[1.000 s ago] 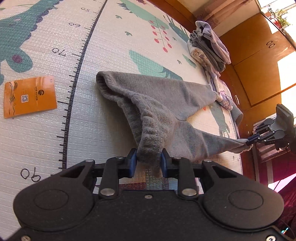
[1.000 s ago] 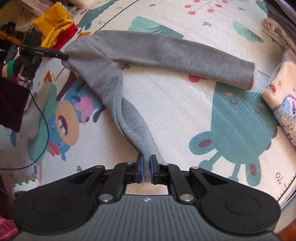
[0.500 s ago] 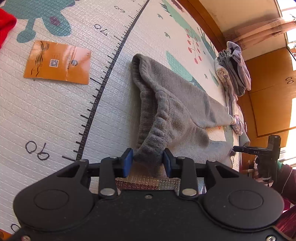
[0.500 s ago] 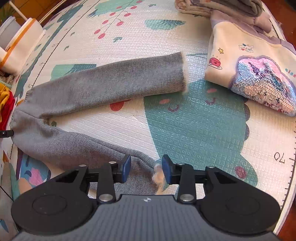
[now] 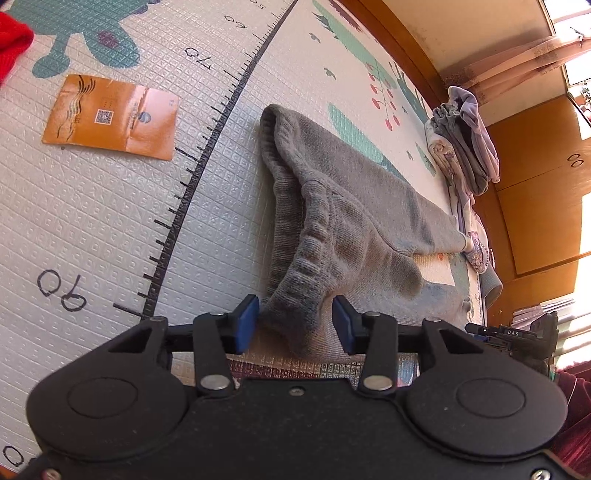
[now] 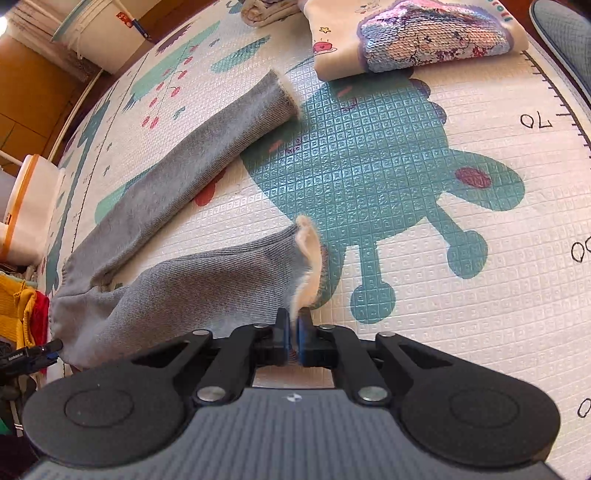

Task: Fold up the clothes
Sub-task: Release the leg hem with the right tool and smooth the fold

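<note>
The grey knitted trousers (image 5: 332, 206) are lying spread on the patterned foam play mat (image 5: 110, 221) — the left gripper (image 5: 294, 323) is straddling the ribbed waistband with jaws parted, while the right gripper (image 6: 291, 338) is pinching one fleece-lined leg cuff (image 6: 308, 258).

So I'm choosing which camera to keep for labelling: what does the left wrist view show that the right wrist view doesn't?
Only the left wrist view shows the orange packet, the waistband between the open left gripper, and the clothes pile by the wall. Only the right wrist view shows the sequin top, the white bin, and the right gripper shut on a trouser cuff. Both show the grey trousers on the play mat.
</note>
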`<control>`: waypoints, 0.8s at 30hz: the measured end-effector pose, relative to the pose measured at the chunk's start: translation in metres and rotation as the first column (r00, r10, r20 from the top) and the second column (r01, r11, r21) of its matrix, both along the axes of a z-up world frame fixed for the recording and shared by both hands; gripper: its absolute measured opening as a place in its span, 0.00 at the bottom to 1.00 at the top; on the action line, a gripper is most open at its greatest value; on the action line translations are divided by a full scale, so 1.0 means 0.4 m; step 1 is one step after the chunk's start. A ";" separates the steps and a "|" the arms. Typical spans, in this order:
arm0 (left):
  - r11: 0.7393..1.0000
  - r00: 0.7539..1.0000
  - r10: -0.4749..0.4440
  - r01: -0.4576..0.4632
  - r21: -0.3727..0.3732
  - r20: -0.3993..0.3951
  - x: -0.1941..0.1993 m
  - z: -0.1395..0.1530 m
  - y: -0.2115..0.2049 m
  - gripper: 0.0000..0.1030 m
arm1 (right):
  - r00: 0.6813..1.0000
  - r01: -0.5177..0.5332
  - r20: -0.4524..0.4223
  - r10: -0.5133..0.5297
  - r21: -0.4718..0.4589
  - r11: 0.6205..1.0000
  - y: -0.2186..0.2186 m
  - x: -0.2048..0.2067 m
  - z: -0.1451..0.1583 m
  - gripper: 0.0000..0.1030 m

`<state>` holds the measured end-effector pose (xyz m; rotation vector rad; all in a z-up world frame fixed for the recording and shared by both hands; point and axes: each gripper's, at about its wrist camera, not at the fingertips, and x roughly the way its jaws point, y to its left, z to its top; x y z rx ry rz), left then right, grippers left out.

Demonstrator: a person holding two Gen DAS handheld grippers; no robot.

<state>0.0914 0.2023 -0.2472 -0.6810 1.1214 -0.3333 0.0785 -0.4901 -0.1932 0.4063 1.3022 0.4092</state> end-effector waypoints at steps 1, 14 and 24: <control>1.000 1.000 0.002 -0.002 -0.004 -0.002 0.001 0.013 0.002 0.23 | 1.000 0.007 -0.007 -0.007 0.016 1.000 -0.007 0.003 0.019 0.08; 0.991 0.991 -0.061 0.074 0.114 -0.118 -0.036 0.059 0.024 0.54 | 0.991 -0.122 -0.064 0.113 -0.149 0.981 -0.057 -0.042 0.048 0.37; 0.998 0.998 0.054 -0.055 -0.013 -0.035 0.067 0.029 0.051 0.61 | 0.905 -0.283 0.226 0.360 -0.311 0.907 0.184 0.149 0.089 0.46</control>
